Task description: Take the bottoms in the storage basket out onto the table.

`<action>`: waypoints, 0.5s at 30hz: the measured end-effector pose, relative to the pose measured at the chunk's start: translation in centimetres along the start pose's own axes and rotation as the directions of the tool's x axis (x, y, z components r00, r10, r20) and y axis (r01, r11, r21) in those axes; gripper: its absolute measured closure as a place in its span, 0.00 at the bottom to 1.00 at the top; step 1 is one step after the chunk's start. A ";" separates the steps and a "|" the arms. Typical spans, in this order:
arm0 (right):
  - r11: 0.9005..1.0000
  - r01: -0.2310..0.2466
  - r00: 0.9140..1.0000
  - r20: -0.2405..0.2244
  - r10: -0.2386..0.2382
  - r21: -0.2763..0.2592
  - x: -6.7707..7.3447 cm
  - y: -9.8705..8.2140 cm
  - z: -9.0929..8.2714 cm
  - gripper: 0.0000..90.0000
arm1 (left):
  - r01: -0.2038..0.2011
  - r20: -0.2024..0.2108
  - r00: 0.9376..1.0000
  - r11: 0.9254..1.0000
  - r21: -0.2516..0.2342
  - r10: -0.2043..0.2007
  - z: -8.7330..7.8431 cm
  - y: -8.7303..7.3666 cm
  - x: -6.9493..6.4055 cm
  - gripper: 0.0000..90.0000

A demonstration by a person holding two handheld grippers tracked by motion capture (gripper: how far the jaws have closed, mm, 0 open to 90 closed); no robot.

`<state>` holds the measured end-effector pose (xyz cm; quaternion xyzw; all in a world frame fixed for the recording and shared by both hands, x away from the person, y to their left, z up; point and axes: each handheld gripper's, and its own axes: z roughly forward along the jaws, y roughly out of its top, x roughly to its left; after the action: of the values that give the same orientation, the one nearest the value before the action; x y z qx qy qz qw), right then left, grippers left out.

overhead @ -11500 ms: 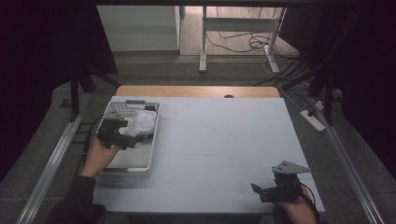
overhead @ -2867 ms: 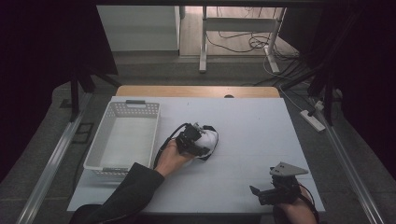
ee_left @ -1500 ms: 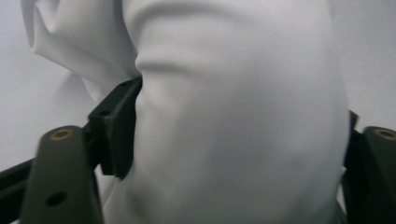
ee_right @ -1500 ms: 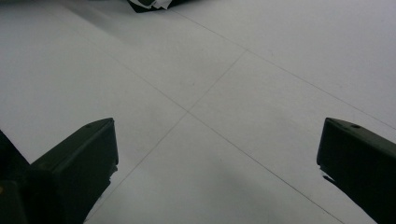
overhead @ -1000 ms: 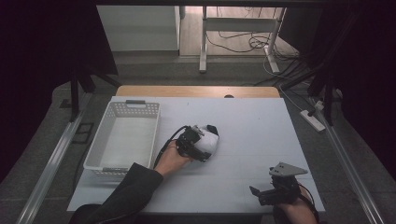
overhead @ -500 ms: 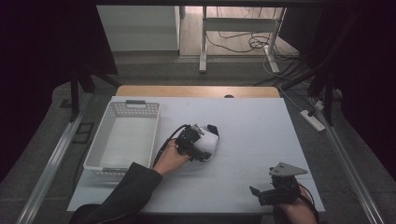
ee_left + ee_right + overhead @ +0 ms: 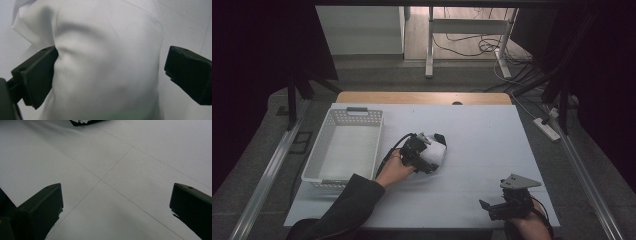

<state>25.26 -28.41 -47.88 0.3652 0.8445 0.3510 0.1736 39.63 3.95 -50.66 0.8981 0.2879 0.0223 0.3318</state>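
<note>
With the white garment (image 7: 435,152) lying bunched mid-table, right of the empty basket (image 7: 343,150), the left gripper (image 7: 110,72) — jaws just spread, cloth between but unpinched — should lift straight clear without snagging, while the right gripper (image 7: 116,205) waits open near the right front edge.

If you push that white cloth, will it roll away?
Probably not. The cloth looks soft and creased, so it would likely bunch up or slide on the smooth table. It seems floppy and light, sagging between the open left gripper.
</note>
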 end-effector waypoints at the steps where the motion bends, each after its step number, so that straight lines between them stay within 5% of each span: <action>1: 1.000 0.000 1.000 0.000 0.000 0.000 0.0 0.0 0.0 0.00 | 0.000 0.001 1.000 1.000 -0.003 0.000 -0.1 0.0 0.0 0.02; 15: 1.000 0.003 1.000 0.000 -0.003 0.001 0.0 0.0 0.0 0.00 | -0.005 0.031 1.000 0.999 -0.041 0.006 -1.3 0.2 -0.3 0.02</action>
<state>25.26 -28.41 -47.88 0.3639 0.8452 0.3505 0.1740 39.23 4.43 -49.51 0.8921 0.2798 0.0152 0.3544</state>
